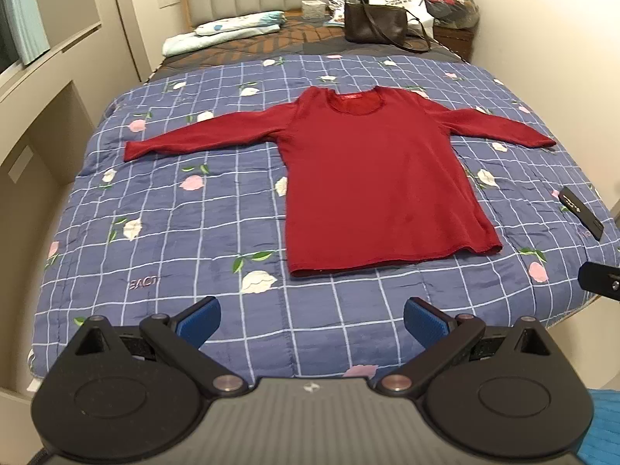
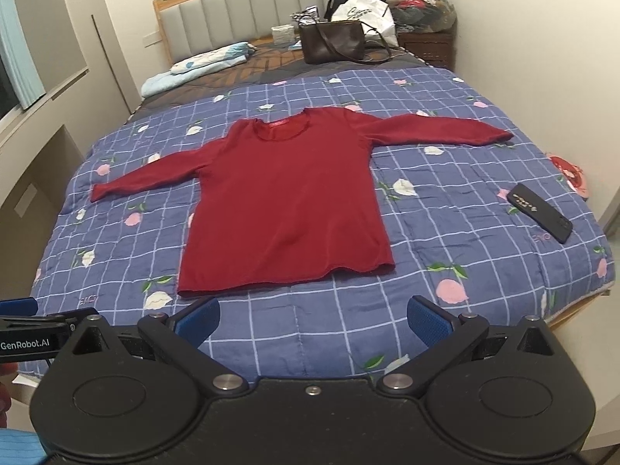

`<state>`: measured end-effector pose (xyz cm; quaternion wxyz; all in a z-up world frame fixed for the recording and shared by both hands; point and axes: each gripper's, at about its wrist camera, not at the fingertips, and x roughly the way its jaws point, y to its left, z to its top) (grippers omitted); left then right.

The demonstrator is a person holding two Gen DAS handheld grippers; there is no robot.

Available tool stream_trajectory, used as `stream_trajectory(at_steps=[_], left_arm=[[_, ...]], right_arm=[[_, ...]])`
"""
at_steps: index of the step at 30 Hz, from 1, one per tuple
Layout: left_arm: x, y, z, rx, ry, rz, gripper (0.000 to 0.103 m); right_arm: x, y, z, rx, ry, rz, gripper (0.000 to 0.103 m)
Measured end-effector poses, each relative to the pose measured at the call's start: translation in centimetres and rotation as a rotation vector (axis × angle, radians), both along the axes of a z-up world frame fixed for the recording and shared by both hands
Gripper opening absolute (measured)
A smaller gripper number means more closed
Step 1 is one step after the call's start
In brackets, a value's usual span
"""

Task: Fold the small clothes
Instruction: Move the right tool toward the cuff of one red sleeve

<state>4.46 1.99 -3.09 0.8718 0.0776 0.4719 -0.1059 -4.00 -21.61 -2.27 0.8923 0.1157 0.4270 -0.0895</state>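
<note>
Grippers first: your left gripper (image 1: pixel 312 316) and right gripper (image 2: pixel 312 316) both hung wide apart over the near edge of the quilt (image 1: pixel 174 213), holding nothing and touching no cloth. Just beyond them the red top (image 1: pixel 372 178) lay flat on the quilt, hem nearest you, both sleeves spread out sideways, neckline away from you. To its right sat a black phone (image 2: pixel 540 211), well apart. Farther off, a brown bag (image 2: pixel 333 42) stood near the headboard (image 2: pixel 240 19)
</note>
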Motion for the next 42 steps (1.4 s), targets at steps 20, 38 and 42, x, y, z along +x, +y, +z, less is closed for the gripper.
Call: stream_trajectory(at_steps=[20,38,42], left_arm=[[10.1,-10.6,-0.7,0.041,-0.01,-0.018,0.103],[23.2,-27.7,0.6,0.043,-0.013,0.172,0.103],[25.1,-30.7,-0.1,0.06,0.003,0.172,0.103]], right_arm=[[5.2,-8.5,0.5,-0.048,0.103,-0.201,0.103],[19.2,-27.9,0.5,-0.005,0.13,-0.188,0.103],[21.6,-31.6,-0.5,0.007,0.146,-0.195,0.103]])
